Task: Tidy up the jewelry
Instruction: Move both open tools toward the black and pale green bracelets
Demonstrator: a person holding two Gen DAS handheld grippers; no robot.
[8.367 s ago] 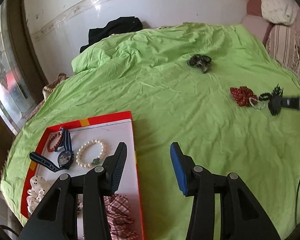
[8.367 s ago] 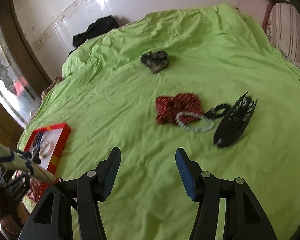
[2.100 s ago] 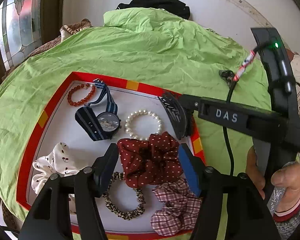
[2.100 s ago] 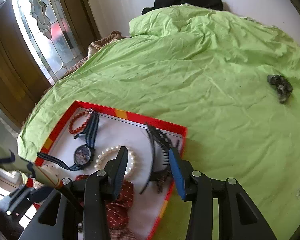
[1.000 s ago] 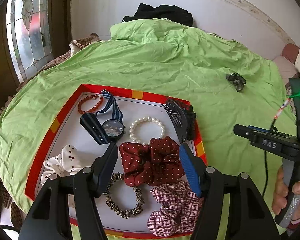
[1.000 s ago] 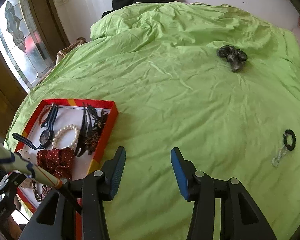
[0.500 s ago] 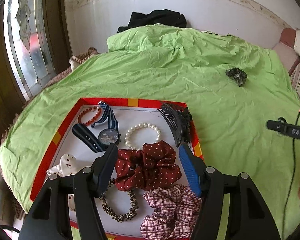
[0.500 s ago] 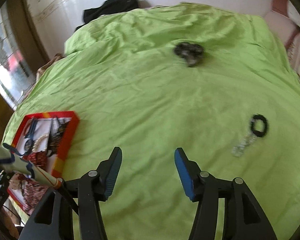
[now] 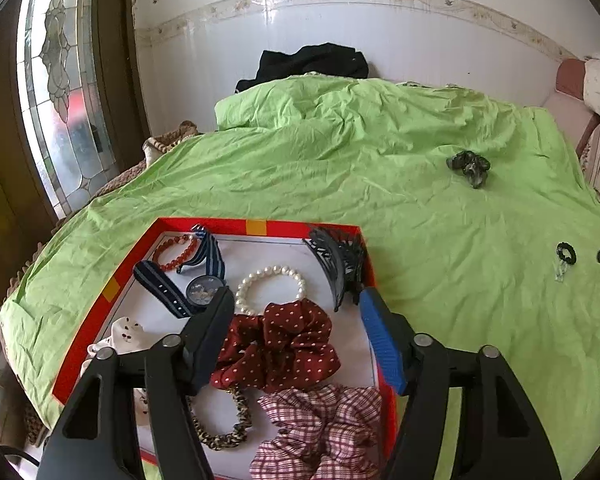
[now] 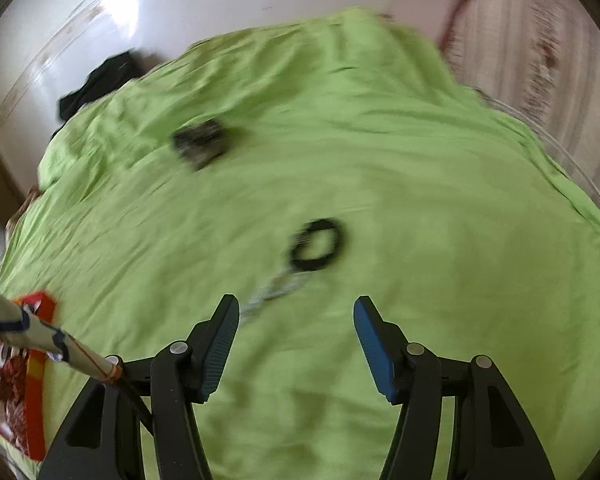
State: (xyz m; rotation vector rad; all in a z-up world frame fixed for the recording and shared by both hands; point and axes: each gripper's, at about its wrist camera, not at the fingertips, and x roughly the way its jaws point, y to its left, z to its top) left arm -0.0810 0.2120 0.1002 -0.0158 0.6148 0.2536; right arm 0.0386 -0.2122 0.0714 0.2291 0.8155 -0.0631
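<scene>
A red-rimmed tray (image 9: 256, 226) on the green bed holds a maroon dotted scrunchie (image 9: 280, 344), a plaid scrunchie (image 9: 324, 436), a pearl bracelet (image 9: 272, 286), a striped watch (image 9: 200, 288), a red bead bracelet (image 9: 176, 250) and a black hair claw (image 9: 336, 268). My left gripper (image 9: 296, 300) hovers over the maroon scrunchie; its jaws are opening and its pads press nothing. My right gripper (image 10: 296, 308), jaws opening and empty, hangs just short of a black hair tie (image 10: 316, 244) and a clear bead bracelet (image 10: 276, 290). A dark scrunchie (image 10: 200, 142) lies farther off.
A black garment (image 9: 312, 62) lies against the white wall behind the bed. A glass-panelled door (image 9: 60, 92) stands at the left. Striped cushions (image 10: 540, 60) border the bed's right side. The tray (image 10: 40, 360) is far to the right gripper's left.
My right gripper has swept right across the bed, from beside the tray to the hair tie and clear bracelet, and widened. The left gripper drew back slightly over the tray.
</scene>
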